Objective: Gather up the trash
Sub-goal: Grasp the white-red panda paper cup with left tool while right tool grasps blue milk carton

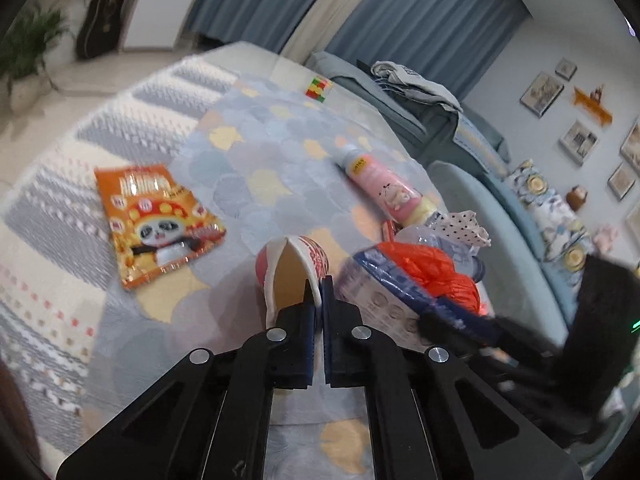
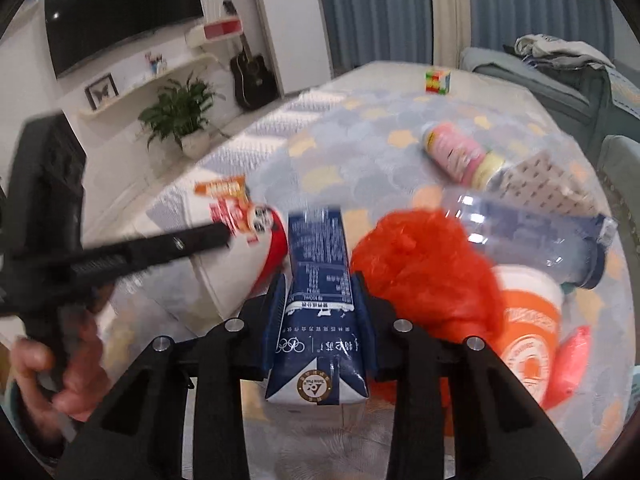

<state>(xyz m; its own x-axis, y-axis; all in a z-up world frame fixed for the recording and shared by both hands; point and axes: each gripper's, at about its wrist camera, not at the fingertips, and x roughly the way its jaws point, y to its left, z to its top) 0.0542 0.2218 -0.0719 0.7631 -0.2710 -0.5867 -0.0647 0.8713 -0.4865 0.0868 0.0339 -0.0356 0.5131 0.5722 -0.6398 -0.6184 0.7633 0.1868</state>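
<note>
My left gripper (image 1: 319, 286) pinches the paper cup's (image 1: 286, 270) rim, my right gripper (image 2: 320, 288) clamps the blue milk carton (image 2: 320, 300).

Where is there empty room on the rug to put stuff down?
The widest bare rug lies between the orange snack bag, the pink bottle and the far colourful cube. It is crowded near the sofa, where the red plastic bag, clear bottle and orange cup pile together.
</note>
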